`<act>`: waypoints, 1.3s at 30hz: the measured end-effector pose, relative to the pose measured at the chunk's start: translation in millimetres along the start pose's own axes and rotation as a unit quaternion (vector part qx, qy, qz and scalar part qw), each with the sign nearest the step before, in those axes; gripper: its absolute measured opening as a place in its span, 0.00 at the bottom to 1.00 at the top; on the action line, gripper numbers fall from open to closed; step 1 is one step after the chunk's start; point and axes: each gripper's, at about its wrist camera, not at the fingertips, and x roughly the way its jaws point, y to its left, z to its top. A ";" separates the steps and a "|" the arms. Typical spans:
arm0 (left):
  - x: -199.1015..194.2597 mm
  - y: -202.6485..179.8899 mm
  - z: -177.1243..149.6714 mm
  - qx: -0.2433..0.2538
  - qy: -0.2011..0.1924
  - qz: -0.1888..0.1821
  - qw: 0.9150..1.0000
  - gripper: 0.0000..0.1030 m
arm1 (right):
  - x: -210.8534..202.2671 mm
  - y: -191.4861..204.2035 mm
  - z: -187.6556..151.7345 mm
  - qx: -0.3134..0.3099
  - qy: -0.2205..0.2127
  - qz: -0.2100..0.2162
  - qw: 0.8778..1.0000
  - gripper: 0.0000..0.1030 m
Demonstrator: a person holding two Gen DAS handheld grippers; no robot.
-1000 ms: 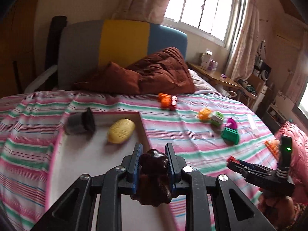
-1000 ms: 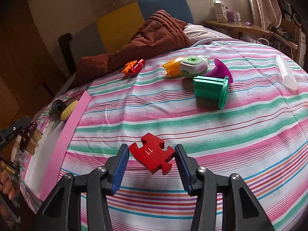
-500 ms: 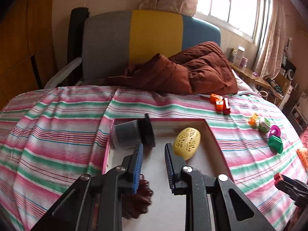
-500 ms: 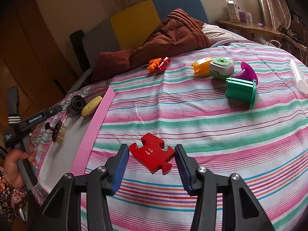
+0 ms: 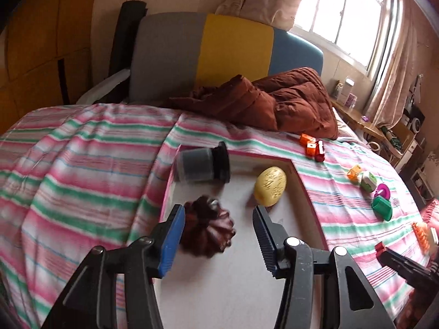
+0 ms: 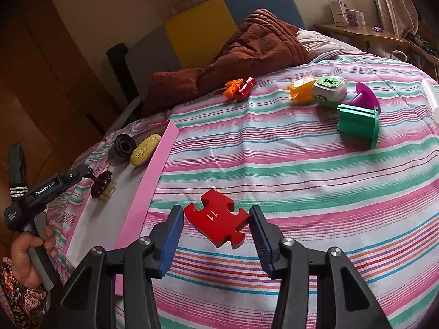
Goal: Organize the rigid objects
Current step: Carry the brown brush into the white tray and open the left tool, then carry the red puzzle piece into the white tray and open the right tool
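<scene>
Left tongs point(image 5: 218, 223) have just been opening and now stand released over the pink-rimmed tray point(image 5: 307, 192). The dark brown fluted toy point(image 5: 208, 229) lies between the jaws, close against the left pad and clear of the right one; it is blurred, so whether it has fully settled on the tray floor I cannot tell. The black-and-grey cylinder point(image 5: 201, 166) and the yellow oval piece point(image 5: 270, 186) are already in the tray at its far end.

Right tongs point(image 6: 215, 227) are clenched on the red puzzle piece point(image 6: 216, 224), holding it above the striped bed point(image 6: 301, 178), just to the right of the tray edge.

Step in hand, as I judge it: drop-off of the brown toy is about done, and the red piece is next in line for the tray.

Next move calls for pulling the left tongs back without dragging the brown toy, then swinging the right tongs leftward over the pink rim and lowering into a bare patch before letting go.

Still loose on the bed: orange-and-red toy point(image 6: 241, 89), orange block point(image 6: 300, 90), white-green box point(image 6: 329, 87), purple cone point(image 6: 366, 97), green spool point(image 6: 359, 123).
</scene>
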 end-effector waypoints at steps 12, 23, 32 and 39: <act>33.6 1.1 1.3 0.024 0.031 0.039 0.998 0.21 | -3.2 7.3 -3.1 -0.007 0.002 0.007 1.000 0.48; 37.2 7.8 14.5 -0.021 0.032 0.031 0.999 0.50 | -0.3 20.9 -0.8 -0.020 0.008 0.016 1.000 0.48; -13.9 0.1 -16.5 -0.082 0.016 -0.014 0.996 0.90 | 13.3 50.8 7.2 -0.047 0.024 0.032 0.998 0.48; -32.0 -2.4 -43.3 -0.092 0.028 -0.008 0.995 0.93 | 31.4 87.2 13.0 -0.090 0.042 0.048 0.994 0.48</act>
